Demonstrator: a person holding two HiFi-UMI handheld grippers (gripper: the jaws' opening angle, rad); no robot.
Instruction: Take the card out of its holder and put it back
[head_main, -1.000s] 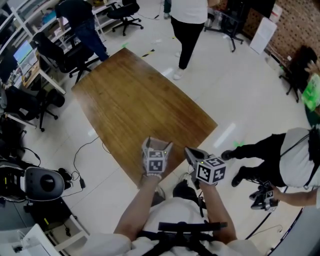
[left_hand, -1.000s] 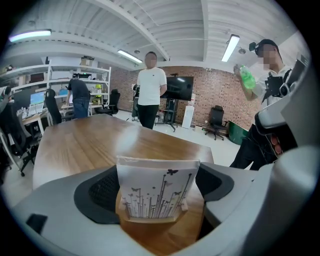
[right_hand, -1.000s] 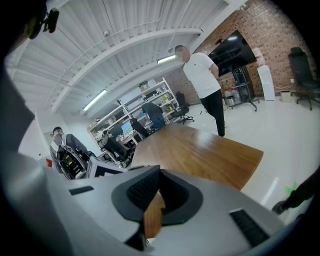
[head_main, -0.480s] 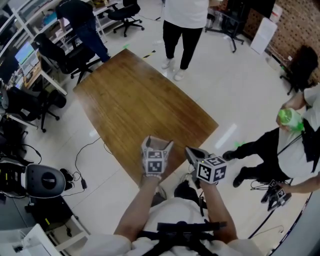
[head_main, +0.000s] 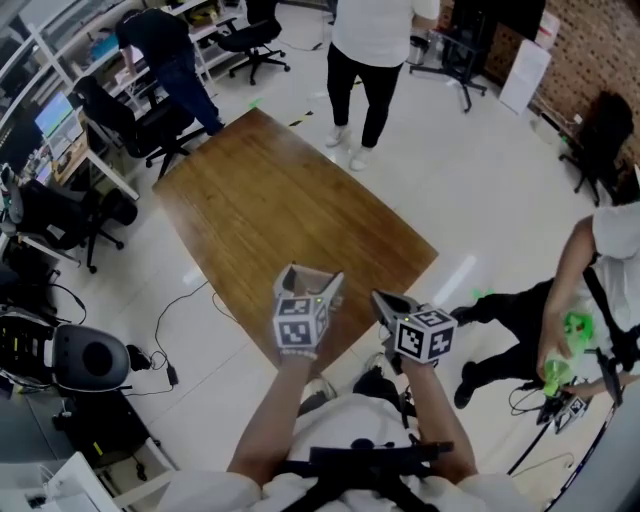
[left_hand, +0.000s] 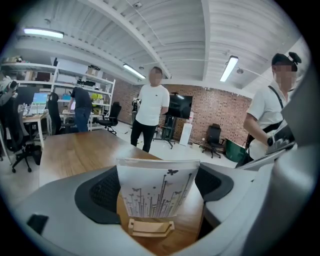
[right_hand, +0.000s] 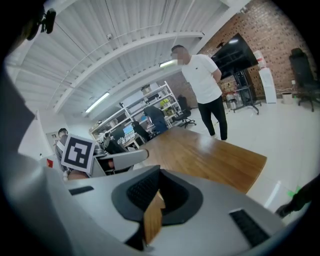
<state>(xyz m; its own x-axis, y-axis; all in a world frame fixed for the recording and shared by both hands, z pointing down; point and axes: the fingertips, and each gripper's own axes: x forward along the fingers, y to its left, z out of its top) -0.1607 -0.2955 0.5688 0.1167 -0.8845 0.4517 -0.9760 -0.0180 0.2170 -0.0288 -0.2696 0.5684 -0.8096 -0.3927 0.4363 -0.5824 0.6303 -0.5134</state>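
Brown wood of the long table (head_main: 290, 215) fills the head view, with the left gripper (head_main: 312, 276) and right gripper (head_main: 386, 301) above its near edge. The left gripper view shows its jaws grasping a white card printed with grass and butterflies (left_hand: 157, 187) by the side edges, its foot in a small pale wooden holder (left_hand: 150, 227). In the right gripper view the jaws are clenched; a thin brown sliver (right_hand: 151, 220) between them may only be table.

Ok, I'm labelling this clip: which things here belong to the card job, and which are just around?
Job: card, wooden holder, left tongs, table.
Just around: office chairs, wall screen, shelves, people standing by.
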